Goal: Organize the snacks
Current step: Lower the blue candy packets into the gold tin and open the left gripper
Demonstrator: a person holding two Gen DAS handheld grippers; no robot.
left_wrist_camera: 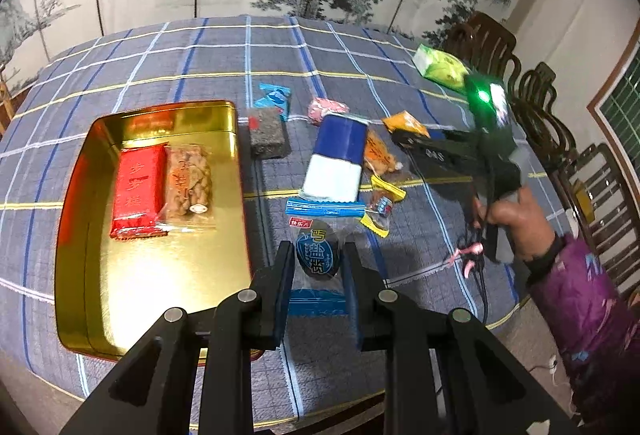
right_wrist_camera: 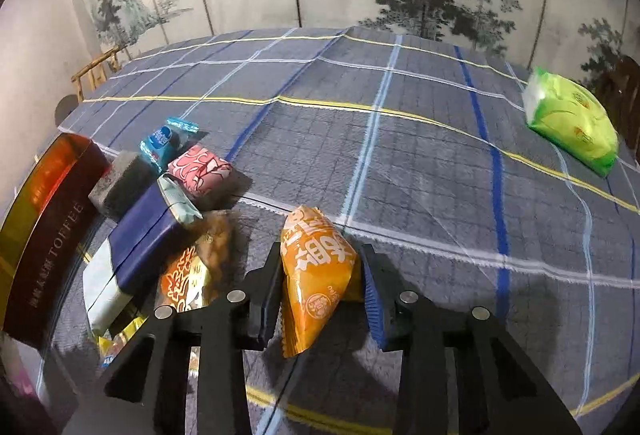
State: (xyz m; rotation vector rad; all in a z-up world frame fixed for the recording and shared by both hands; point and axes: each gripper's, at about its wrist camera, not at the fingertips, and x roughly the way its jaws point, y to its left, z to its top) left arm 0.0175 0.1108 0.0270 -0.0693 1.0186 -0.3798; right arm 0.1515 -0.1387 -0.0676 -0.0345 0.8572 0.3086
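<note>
Orange crinkled snack packet [right_wrist_camera: 318,277] is sitting pinched in the right gripper [right_wrist_camera: 320,281]; the left gripper [left_wrist_camera: 316,275] is clamping a clear blue-printed snack pouch [left_wrist_camera: 318,255] beside the gold tin [left_wrist_camera: 80,195].

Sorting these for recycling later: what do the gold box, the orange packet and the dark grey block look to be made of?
Gold box: probably metal tin, since its glossy inside mirrors the red packet.
Orange packet: thin printed plastic film, shiny and crinkled, with a serrated sealed edge.
Dark grey block: matt and speckled, perhaps a pressed grain bar in a clear wrap; unclear from here.
</note>
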